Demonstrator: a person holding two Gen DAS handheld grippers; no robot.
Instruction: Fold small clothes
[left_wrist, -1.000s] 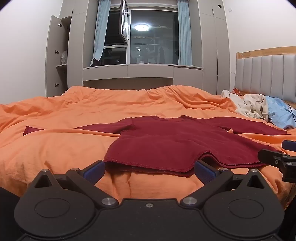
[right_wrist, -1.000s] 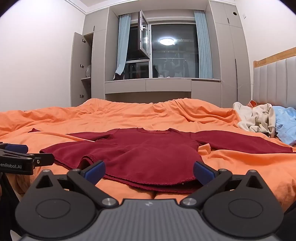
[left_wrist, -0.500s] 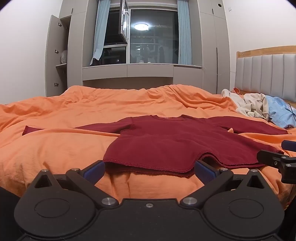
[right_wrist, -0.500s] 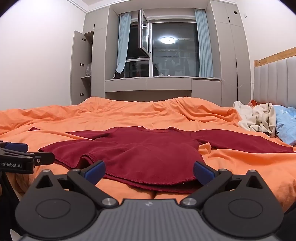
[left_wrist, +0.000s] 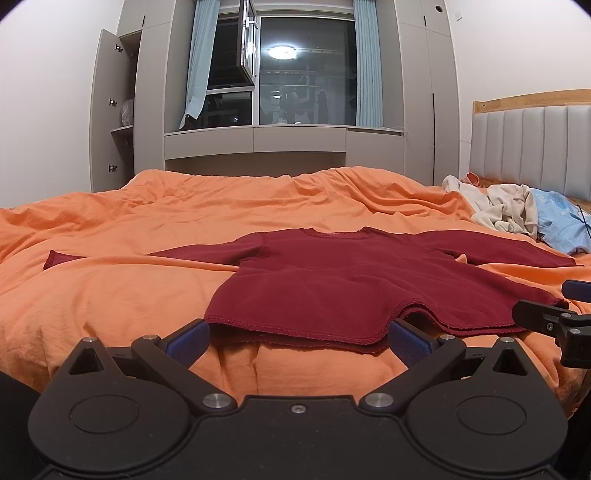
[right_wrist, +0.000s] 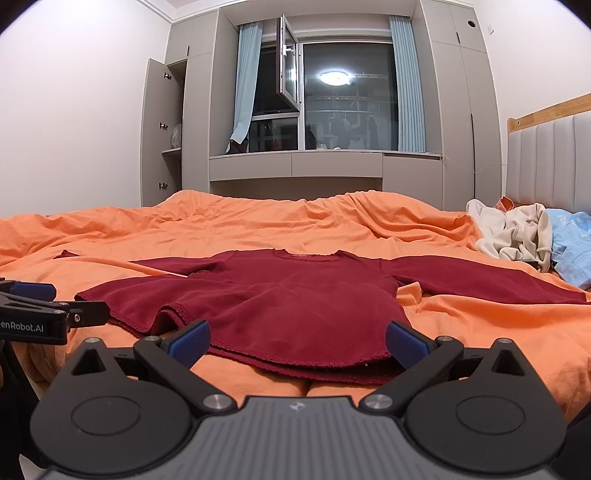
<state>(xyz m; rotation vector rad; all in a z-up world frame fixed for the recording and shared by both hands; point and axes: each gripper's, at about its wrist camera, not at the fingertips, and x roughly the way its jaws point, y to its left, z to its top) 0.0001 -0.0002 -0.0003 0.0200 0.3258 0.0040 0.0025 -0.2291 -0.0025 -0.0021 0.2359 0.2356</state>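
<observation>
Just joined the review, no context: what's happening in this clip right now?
A person holds a hand-held gripper in each hand at the near edge of a bed with an orange duvet. A dark red long-sleeved top lies spread flat, sleeves out to both sides, hem toward the cameras. The left hand-held gripper and the right hand-held gripper are both open, at the hem, gripping nothing. No fold is made yet. A heap of pale and blue clothes waits by the headboard.

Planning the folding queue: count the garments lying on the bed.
3 visible: red shirt spread flat in the middle; cream garment crumpled near the headboard; light blue one beside it. More may hide beneath that pile.
</observation>
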